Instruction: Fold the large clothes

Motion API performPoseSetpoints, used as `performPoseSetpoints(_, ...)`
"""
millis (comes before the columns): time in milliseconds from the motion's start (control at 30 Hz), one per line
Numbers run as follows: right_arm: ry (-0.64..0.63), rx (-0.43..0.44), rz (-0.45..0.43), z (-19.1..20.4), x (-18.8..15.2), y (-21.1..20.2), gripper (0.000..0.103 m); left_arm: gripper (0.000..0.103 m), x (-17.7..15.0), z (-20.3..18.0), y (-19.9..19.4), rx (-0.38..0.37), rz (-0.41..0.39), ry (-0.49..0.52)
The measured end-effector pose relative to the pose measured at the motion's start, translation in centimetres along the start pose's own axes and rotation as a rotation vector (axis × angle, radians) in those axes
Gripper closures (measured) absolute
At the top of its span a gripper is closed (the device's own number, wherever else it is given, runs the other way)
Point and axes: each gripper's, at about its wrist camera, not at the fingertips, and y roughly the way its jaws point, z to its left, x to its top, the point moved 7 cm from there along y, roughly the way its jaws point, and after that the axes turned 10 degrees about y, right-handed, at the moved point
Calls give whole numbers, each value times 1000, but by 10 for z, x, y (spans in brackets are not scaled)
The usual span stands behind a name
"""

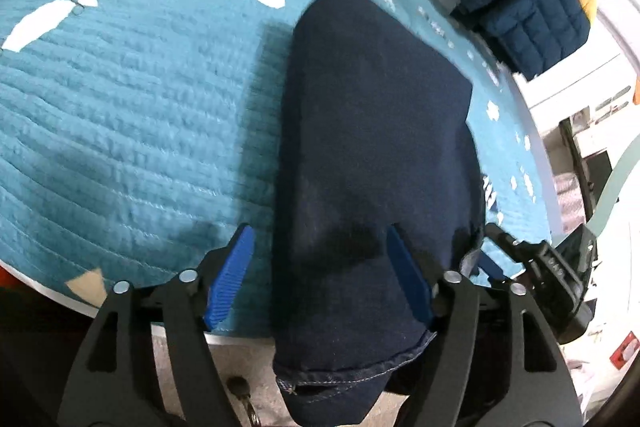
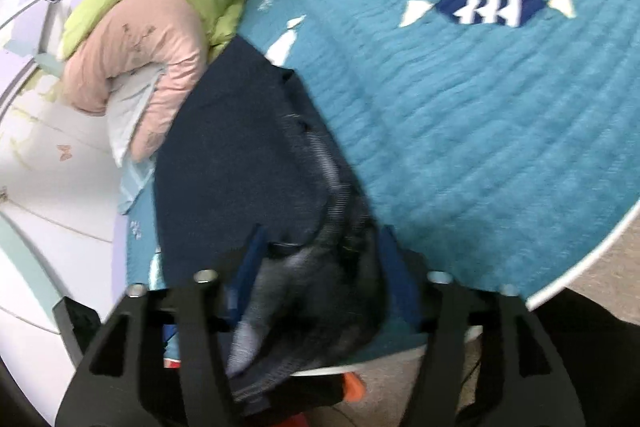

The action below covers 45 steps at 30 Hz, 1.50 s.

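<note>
A dark navy garment [image 1: 372, 147], folded into a long strip, lies on the teal quilted cover [image 1: 120, 107], its stitched hem hanging over the near edge. My left gripper [image 1: 320, 267] is open, its blue fingers [image 1: 232, 275] standing either side of the strip's near end. In the right wrist view the same navy garment [image 2: 240, 155] runs toward me, and its bunched end with grey lining lies between the fingers of my right gripper [image 2: 320, 267], which is open around it. The right gripper's black body [image 1: 560, 275] also shows at the strip's right side in the left wrist view.
A pink and green padded jacket [image 2: 148, 39] lies at the far end of the cover, touching the navy garment. A folded navy and yellow quilted jacket [image 1: 532, 19] sits beyond the cover's right edge. The cover's white rim [image 2: 580, 259] and floor are near.
</note>
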Motion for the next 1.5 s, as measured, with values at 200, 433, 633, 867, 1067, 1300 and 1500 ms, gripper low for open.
performPoseSetpoints(200, 99, 38, 102, -21, -9, 19, 42, 23, -9, -3, 20, 38, 76, 11)
performPoseSetpoints(433, 140, 108, 119, -17, -9, 20, 37, 19, -9, -2, 26, 23, 112, -7)
performPoseSetpoints(633, 239, 242, 158, -13, -5, 31, 30, 15, -6, -5, 35, 13, 134, -14)
performPoseSetpoints(867, 274, 297, 163, -7, -2, 34, 25, 15, -5, -32, 53, 32, 167, 57)
performPoseSetpoints(1067, 65, 172, 122, 17, -15, 34, 71, 26, 2, -44, 59, 66, 157, 96)
performPoseSetpoints(1300, 92, 178, 158, 18, -18, 50, 80, 47, -2, -34, 46, 45, 133, 120)
performPoseSetpoints(1500, -144, 151, 89, 79, -31, 34, 85, 67, 7, -39, 14, 70, 46, 218)
